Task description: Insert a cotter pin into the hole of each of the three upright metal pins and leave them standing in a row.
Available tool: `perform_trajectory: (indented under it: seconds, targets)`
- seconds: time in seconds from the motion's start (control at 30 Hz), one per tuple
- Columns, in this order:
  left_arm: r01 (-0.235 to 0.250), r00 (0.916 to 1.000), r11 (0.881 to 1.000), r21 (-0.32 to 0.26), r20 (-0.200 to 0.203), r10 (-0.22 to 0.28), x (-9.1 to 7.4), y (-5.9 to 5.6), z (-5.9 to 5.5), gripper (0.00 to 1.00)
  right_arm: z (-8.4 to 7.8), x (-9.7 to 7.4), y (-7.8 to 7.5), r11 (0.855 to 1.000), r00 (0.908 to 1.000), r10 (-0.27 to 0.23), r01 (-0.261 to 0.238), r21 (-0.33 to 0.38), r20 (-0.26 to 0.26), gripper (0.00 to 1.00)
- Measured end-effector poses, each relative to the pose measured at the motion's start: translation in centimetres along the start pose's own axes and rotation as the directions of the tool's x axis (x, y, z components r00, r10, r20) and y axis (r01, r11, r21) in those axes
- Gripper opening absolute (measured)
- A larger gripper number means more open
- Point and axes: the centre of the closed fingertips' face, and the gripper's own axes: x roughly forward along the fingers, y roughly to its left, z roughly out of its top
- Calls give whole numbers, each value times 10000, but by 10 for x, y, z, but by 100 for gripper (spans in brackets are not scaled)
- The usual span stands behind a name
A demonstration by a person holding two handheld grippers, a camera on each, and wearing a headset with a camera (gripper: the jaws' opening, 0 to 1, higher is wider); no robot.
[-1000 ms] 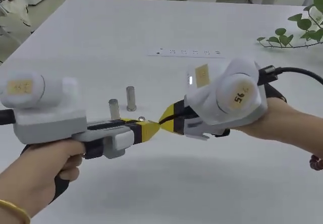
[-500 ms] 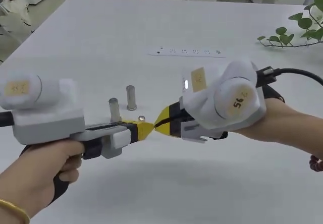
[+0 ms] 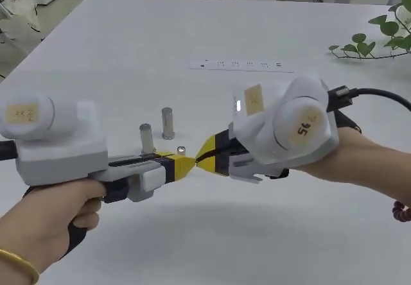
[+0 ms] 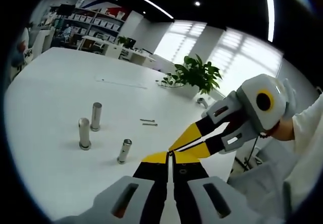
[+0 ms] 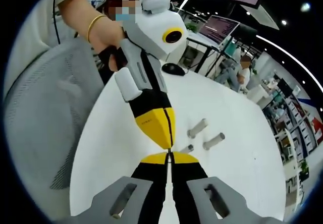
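1. Three metal pins (image 4: 84, 133) stand upright on the white table (image 4: 45, 93), left of the middle in the left gripper view. They are near each other but apart.
2. Two thin cotter pins (image 4: 150, 124) lie flat on the table, just right of the metal pins.
3. The left gripper (image 4: 171, 154) has its yellow jaws pressed close together.
4. The right gripper (image 5: 170, 155) has its jaws close together too.
5. The two yellow tips touch in the middle of the head view, just below the metal pins. I cannot tell if they pinch anything thin.
6. A power strip (image 3: 236, 65) lies higher up, and a green plant (image 3: 385, 31) is at the upper right.
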Motion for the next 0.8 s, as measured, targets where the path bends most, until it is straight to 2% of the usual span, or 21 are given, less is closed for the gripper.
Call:
perform_trajectory:
  seconds: [0.23,0.33,0.4,0.57,0.6,0.63,0.8]
  targets:
    - [-111,9996,9985,536,-244,124,1,1,-4,0,-3,-1,0,9967,9996,106,-128,805,270,7]
    - [-94,9992,9953,962,-383,131,0,1,-7,0,-5,-3,2,9870,9984,322,-391,1558,462,9]
    - [-103,9984,9923,1230,-536,170,-1,2,-10,0,-4,-5,3,9750,9957,504,-661,2122,783,9]
    - [18,9971,9823,1871,-754,125,-5,1,-15,0,-6,-10,7,9343,9866,963,-1352,3300,1316,14]
    - [93,9968,9797,2003,-792,67,-5,0,-16,0,-5,-11,11,9189,9805,1191,-1684,3568,1562,14]
    - [115,9968,9779,2089,-802,54,-6,0,-16,0,-5,-12,12,9093,9780,1296,-1828,3737,1632,15]
    - [508,9946,9589,2791,-1013,-232,-8,-6,-19,0,-8,-15,18,8894,9673,1657,-2307,3946,1920,15]
